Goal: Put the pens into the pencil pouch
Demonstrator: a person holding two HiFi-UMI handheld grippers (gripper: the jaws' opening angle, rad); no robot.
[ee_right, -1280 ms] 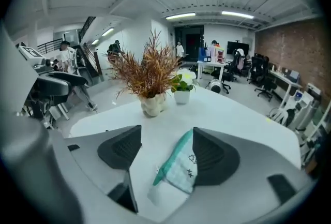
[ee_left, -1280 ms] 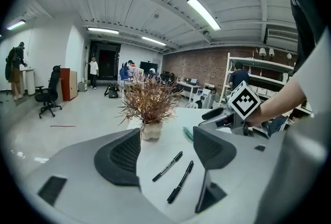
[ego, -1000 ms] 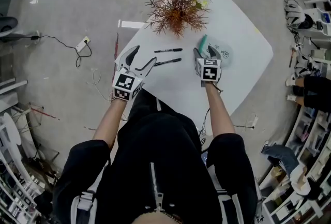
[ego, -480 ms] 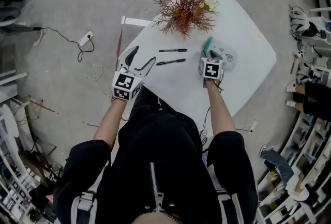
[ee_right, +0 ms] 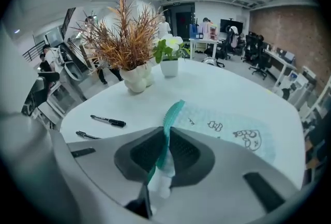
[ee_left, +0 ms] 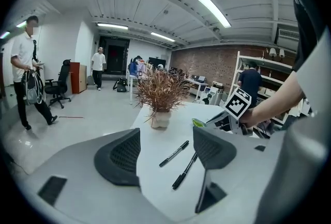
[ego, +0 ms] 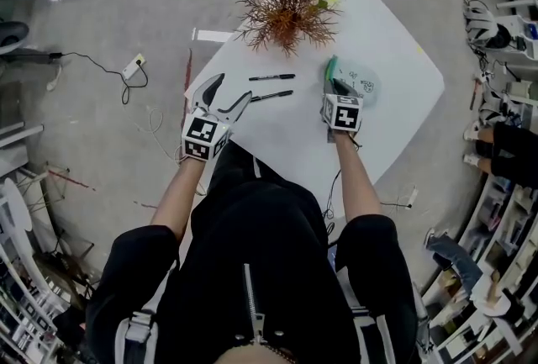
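Observation:
Two black pens lie side by side on the white table [ego: 395, 43], a far pen [ego: 271, 77] and a near pen [ego: 271, 96]; the left gripper view has them as a far pen [ee_left: 174, 153] and a near pen [ee_left: 185, 170] just beyond the jaws. My left gripper [ego: 234, 89] [ee_left: 168, 137] hovers open near them, holding nothing. The pale teal pencil pouch [ego: 360, 85] [ee_right: 232, 132] lies flat to the right. My right gripper [ego: 334, 87] [ee_right: 165, 148] has just been closing, and its pads now pinch the pouch's green zipper edge [ee_right: 173, 112], lifting it.
A dried brown plant [ego: 286, 13] [ee_right: 124, 44] in a white vase stands at the table's far edge, behind the pens. A small green potted plant [ee_right: 168, 60] sits beside it. A power strip and cable [ego: 134, 68] lie on the floor to the left. Shelving lines the right side.
The right gripper's jaws have closed onto the pouch's green edge, which they stood open around a second ago. The left gripper has stayed in place, open.

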